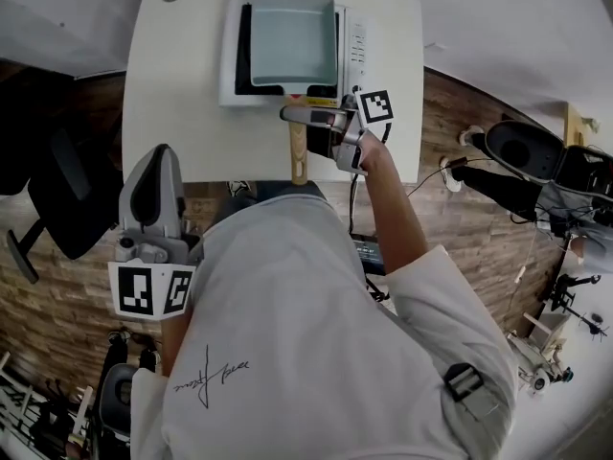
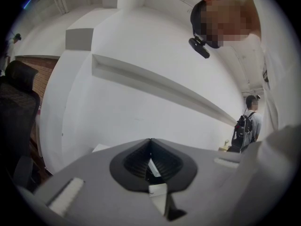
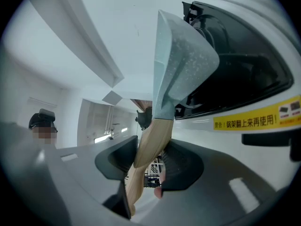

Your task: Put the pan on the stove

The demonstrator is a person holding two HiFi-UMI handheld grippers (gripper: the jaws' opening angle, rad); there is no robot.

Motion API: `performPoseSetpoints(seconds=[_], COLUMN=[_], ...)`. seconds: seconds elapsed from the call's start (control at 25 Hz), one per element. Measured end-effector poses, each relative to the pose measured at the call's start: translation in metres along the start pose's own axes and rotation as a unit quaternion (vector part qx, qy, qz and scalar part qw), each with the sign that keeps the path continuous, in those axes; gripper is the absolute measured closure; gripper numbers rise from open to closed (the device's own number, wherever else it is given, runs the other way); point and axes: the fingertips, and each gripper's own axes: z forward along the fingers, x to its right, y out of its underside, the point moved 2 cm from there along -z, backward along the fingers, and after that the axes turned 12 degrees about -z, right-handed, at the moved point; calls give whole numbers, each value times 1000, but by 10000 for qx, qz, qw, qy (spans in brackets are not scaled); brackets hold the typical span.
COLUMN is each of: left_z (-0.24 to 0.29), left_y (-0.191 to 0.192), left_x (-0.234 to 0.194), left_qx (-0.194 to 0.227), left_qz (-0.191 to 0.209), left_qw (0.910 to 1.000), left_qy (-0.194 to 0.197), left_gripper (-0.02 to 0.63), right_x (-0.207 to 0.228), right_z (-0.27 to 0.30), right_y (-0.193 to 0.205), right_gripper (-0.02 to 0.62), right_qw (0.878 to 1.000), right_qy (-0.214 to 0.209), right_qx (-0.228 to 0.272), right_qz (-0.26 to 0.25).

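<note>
One white table [image 1: 182, 113] fills the upper head view, and we count one of each thing on it. At its 12 o'clock end lies one white stove [image 1: 356, 56] with a black top and a yellow warning strip along its side. One pale blue-green square pan [image 1: 292, 41] sits on that black top, its single wooden handle [image 1: 299, 156] running out toward 6 o'clock, past the stove's edge and over the bare tabletop. One dark office chair [image 1: 57, 199] stands off the table at 9 o'clock.

We count two grippers. The left gripper [image 1: 158, 156] is held low at 8 o'clock, just off the table's near edge and well apart from the pan, its jaws pressed together with nothing between them. The right gripper [image 1: 295, 115] reaches in from 3 o'clock across the handle, just beside the stove's near edge. Its jaws stand wide with the handle between them. The wood lies against one pad, and a gap shows at the other.
</note>
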Motion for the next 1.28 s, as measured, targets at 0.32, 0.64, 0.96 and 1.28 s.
performPoseSetpoints(seconds=[0.32, 0.64, 0.96, 1.28], left_z=[4, 5, 0, -12], left_y=[0, 2, 8, 7], left_x=[-3, -6, -6, -12], left_qx=[-94, -126, -173, -131], left_qz=[-10, -35, -41, -36], left_qw=[10000, 9999, 9997, 9998], left_qy=[0, 81, 168, 148], left_gripper=[603, 603, 603, 603], right_x=[0, 2, 7, 6], right_z=[2, 0, -13, -18], right_y=[-2, -5, -7, -7], right_gripper=[439, 439, 437, 428], right_qw=[9998, 9985, 9951, 9907], right_qy=[39, 56, 31, 258], right_qx=[-84, 304, 738, 1245], right_qz=[158, 454, 661, 488])
